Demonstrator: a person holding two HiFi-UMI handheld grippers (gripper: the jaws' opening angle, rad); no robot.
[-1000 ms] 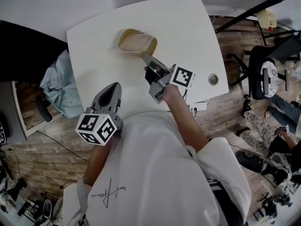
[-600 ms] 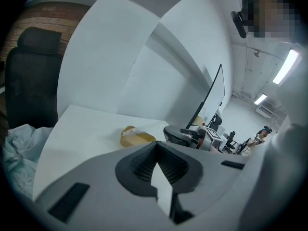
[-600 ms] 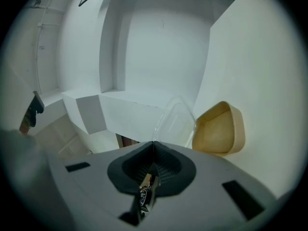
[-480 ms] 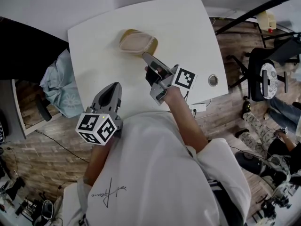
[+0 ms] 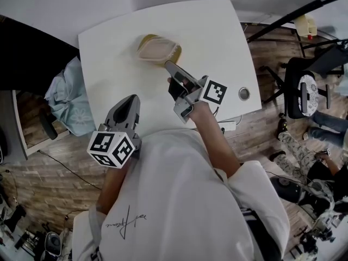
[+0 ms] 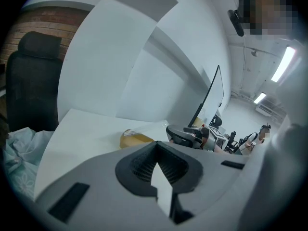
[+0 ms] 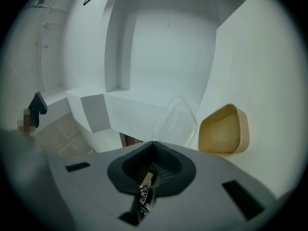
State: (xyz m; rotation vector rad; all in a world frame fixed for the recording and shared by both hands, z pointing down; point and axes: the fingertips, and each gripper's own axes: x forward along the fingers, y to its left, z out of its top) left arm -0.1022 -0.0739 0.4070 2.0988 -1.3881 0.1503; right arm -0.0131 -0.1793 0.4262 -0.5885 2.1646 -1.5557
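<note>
A tan plastic container (image 5: 145,41) sits at the far middle of the white table (image 5: 217,42). A clear lid (image 5: 159,50) is tilted over it. My right gripper (image 5: 167,64) is shut on the lid's near edge. In the right gripper view the lid (image 7: 175,119) rises from the closed right gripper (image 7: 154,142), and the container's open mouth (image 7: 224,131) lies just to its right. My left gripper (image 5: 130,99) hangs over the table's near left part, shut with nothing in it. In the left gripper view the left gripper (image 6: 156,143) points towards the container (image 6: 137,138).
A light blue cloth (image 5: 68,99) lies on a black chair (image 6: 31,81) left of the table. A round cable hole (image 5: 244,93) is near the table's right edge, with a white power strip (image 5: 228,125) below it. An office chair (image 5: 307,88) stands at the right.
The right gripper and the clear lid it holds have shifted only slightly over the container. The left gripper has stayed in place.
</note>
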